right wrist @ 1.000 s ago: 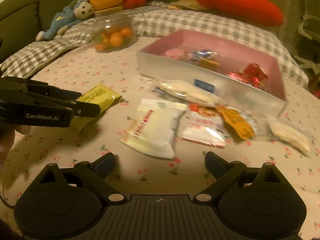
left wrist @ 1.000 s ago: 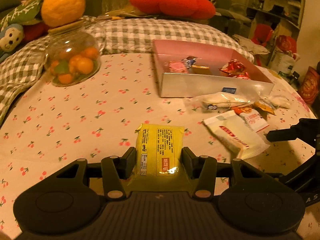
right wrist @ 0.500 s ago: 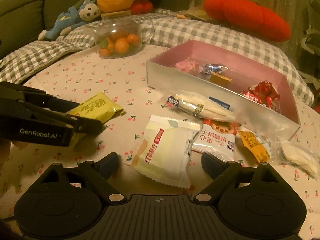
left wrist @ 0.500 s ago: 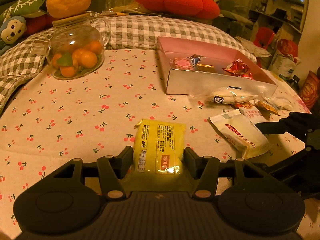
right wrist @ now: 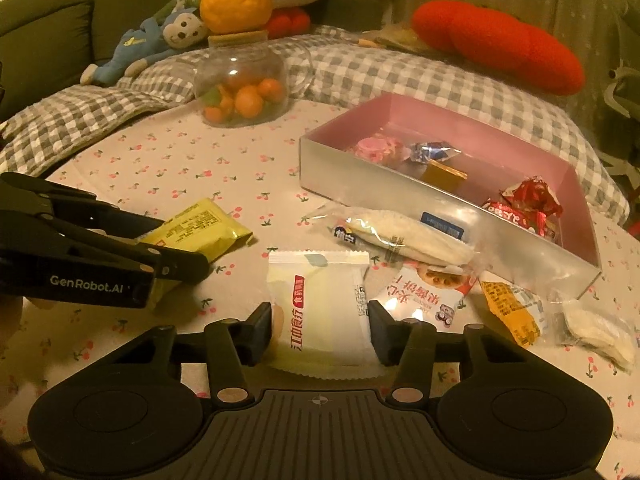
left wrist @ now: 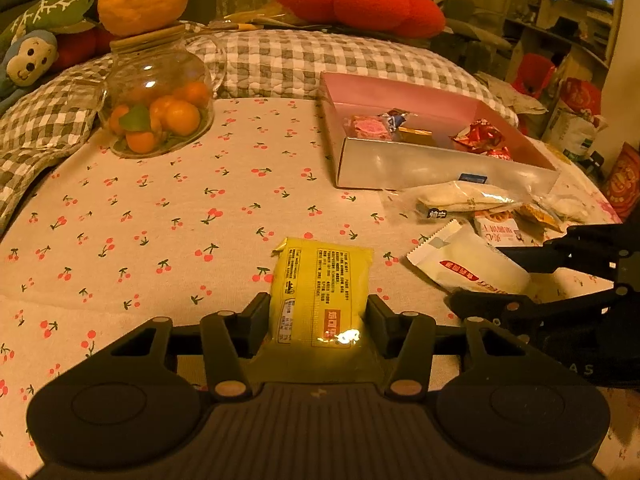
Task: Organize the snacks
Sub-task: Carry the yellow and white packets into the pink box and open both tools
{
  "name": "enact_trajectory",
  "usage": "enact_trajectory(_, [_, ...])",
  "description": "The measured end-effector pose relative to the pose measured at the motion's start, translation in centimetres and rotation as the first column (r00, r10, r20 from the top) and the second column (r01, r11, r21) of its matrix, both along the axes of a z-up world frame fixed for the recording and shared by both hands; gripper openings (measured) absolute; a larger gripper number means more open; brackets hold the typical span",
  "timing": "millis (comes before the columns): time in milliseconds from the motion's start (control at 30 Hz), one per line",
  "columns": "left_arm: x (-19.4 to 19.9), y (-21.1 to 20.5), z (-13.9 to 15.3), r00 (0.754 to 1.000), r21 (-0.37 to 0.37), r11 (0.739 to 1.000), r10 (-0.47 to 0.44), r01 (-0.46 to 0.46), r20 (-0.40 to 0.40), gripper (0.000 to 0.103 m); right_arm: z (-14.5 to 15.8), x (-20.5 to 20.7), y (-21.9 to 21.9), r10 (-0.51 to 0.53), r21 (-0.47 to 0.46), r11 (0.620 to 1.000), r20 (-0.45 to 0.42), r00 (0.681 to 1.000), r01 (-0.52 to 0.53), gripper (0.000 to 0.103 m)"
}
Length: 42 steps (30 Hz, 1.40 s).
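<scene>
My left gripper (left wrist: 318, 316) is shut on a yellow snack packet (left wrist: 320, 288), held just above the cherry-print cloth; the packet also shows in the right wrist view (right wrist: 200, 230). My right gripper (right wrist: 319, 330) has its fingers on both sides of a white snack packet (right wrist: 320, 312) lying on the cloth, close against it; that packet shows in the left wrist view (left wrist: 468, 266). The pink box (right wrist: 384, 176) with several wrapped sweets stands behind. More packets (right wrist: 404, 236) lie along its front wall.
A glass jar of small oranges (left wrist: 158, 116) with a big orange on its lid stands at the back left. Checked cushions (left wrist: 312, 60), a red pillow (right wrist: 496, 44) and a monkey toy (right wrist: 160, 44) ring the table's far side.
My right gripper has moved forward and its fingers have closed in around the white packet. My left gripper has kept its hold on the yellow packet and shifted slightly.
</scene>
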<state>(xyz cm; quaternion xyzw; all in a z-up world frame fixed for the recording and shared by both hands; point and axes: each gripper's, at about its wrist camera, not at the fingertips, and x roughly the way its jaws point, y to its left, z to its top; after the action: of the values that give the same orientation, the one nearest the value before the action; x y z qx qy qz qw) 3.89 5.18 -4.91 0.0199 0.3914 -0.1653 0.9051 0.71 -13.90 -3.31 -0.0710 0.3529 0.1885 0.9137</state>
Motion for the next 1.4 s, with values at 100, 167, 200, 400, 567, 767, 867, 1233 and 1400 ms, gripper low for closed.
enact_trajectory(100, [0.1,0.0,0.1,1.0,-0.003,1.0,0.005,-0.005,-0.009,0.047,0.1,0.0,-0.1,0.0,0.008,1.0,-0.001,1.0,0.0,0.049])
enact_trajectory(167, [0.1,0.0,0.2,1.0,-0.003,1.0,0.006,-0.006,-0.013,0.047,0.3,-0.1,0.0,0.003,0.012,1.0,0.001,1.0,-0.003,0.048])
enact_trajectory(200, [0.1,0.0,0.2,1.0,-0.004,1.0,0.005,-0.005,-0.015,0.047,0.4,-0.1,0.0,0.007,0.013,1.0,0.001,1.0,-0.007,0.048])
enact_trajectory(400, [0.1,0.0,0.7,1.0,-0.013,1.0,0.009,-0.009,-0.02,0.047,0.8,-0.3,0.1,0.011,0.019,1.0,0.003,1.0,-0.012,0.048])
enact_trajectory(567, [0.1,0.1,1.2,1.0,-0.021,1.0,0.015,-0.015,-0.024,0.047,1.5,-0.4,0.0,0.021,0.038,0.999,0.004,1.0,-0.021,0.048])
enact_trajectory(767, [0.6,0.5,1.9,0.999,-0.032,0.999,0.036,-0.037,-0.036,0.046,2.7,-0.7,0.1,0.036,0.06,0.998,0.019,0.999,-0.037,0.048])
enact_trajectory(867, [1.0,0.5,2.4,0.998,-0.039,0.998,0.048,-0.049,-0.039,0.046,3.4,-0.7,0.0,0.037,0.069,0.997,0.029,0.999,-0.039,0.048])
enact_trajectory(1233, [2.1,-1.0,4.5,0.998,-0.06,0.997,0.051,-0.052,-0.02,0.046,5.7,1.2,-3.4,-0.075,0.115,0.991,0.071,0.995,0.067,0.048])
enact_trajectory(1400, [2.6,-2.6,5.4,0.999,-0.072,0.997,0.036,-0.036,-0.001,0.046,6.5,2.3,-5.7,-0.149,0.141,0.981,0.08,0.986,0.137,0.048])
